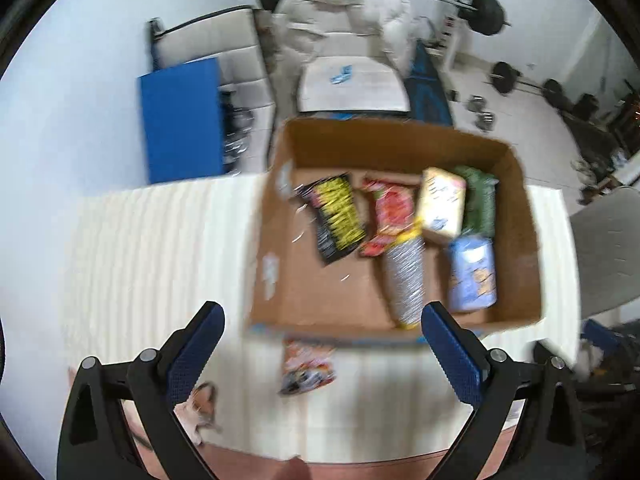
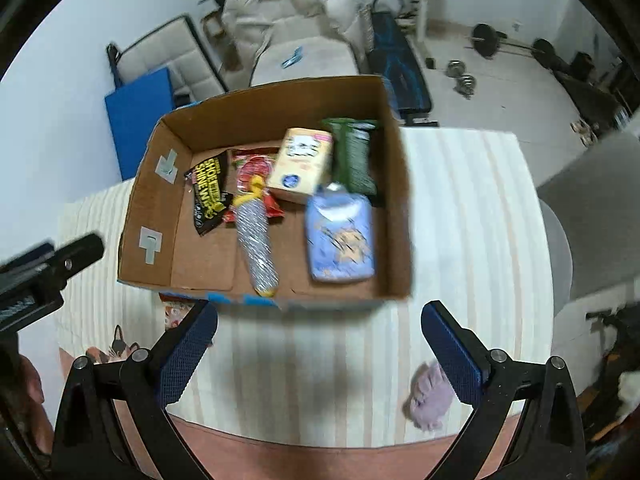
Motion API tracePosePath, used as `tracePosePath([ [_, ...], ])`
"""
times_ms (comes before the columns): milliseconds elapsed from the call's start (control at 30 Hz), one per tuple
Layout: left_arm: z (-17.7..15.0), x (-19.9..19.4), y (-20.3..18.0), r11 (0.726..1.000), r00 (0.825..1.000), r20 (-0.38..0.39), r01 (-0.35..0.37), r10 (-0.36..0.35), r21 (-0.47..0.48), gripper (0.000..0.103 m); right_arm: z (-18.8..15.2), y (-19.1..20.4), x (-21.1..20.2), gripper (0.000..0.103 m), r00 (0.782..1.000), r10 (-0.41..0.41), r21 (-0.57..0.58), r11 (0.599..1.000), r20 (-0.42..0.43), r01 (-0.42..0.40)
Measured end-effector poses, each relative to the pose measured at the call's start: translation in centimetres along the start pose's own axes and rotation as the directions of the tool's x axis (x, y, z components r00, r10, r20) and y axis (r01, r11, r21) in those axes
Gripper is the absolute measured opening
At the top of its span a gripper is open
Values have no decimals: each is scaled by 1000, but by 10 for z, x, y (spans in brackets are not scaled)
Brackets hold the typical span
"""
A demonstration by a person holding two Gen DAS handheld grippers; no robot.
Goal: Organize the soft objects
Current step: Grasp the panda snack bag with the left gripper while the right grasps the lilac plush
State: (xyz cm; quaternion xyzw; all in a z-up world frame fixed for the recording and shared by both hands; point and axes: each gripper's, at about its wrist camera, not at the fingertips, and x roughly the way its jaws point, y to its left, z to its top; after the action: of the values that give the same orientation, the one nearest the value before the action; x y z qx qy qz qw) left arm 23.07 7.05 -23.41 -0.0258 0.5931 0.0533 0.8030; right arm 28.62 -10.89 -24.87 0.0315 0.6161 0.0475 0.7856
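Both the left gripper [image 1: 322, 320] and right gripper [image 2: 320, 320] gape wide, holding nothing. Ahead lies a striped cloth [image 2: 460, 208] bearing a cardboard box [image 2: 396, 184]; beyond stands a recliner [image 1: 344, 32].

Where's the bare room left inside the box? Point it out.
Bare floor lies in the cardboard box along its left wall, in front of the black packet, and between the silver tube and blue pack. The far right corner is crowded.

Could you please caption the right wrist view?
Open right tongs hover before a cardboard box of soft packets, a purple cloth left outside.
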Motion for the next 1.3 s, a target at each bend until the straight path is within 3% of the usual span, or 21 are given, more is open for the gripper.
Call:
tracePosePath([
  [100,-33,21,12,999,998,-47,-46,45,-12,101,-35,-31,-1,103,1000,-21,85,996,6,21],
  [233,-68,78,22,999,980,-200,-23,13,-45,101,-81,-74,13,103,994,-113,168,979,-5,112],
  [300,-76,96,22,999,973,-232,-23,13,-41,101,-98,-98,31,103,987,-147,210,965,-58,156],
  [467,-80,149,12,999,954,-297,-46,44,0,101,-119,-145,77,103,972,-169,304,929,-164,212],
  [700,-72,186,-1,997,941,-330,-61,75,53,101,-129,-164,117,103,968,-111,351,918,-225,186],
  [767,-69,189,-4,997,943,-326,-54,72,62,94,-128,-163,126,103,968,-87,353,920,-236,169],
  [833,-67,193,-6,997,940,-334,-50,68,65,64,-127,-162,136,103,967,-69,348,925,-246,154],
  [900,-66,195,-10,997,934,-350,-51,71,66,50,-126,-158,142,103,963,-76,335,928,-257,163],
  [967,-70,192,-10,997,937,-345,-42,60,59,49,-126,-156,148,94,959,-85,322,931,-269,173],
  [1033,-77,187,-9,998,936,-350,-32,47,47,49,-126,-155,153,66,953,-91,307,934,-290,182],
  [1067,-83,184,-8,999,935,-354,-22,31,30,49,-126,-154,155,63,949,-93,299,936,-301,187],
  [1133,-97,176,-8,1000,932,-361,-5,8,10,49,-127,-150,156,45,946,-119,262,944,-301,202],
  [1300,-132,155,-18,999,924,-380,34,-39,-20,49,-139,-125,150,44,946,-90,184,971,-312,153],
])
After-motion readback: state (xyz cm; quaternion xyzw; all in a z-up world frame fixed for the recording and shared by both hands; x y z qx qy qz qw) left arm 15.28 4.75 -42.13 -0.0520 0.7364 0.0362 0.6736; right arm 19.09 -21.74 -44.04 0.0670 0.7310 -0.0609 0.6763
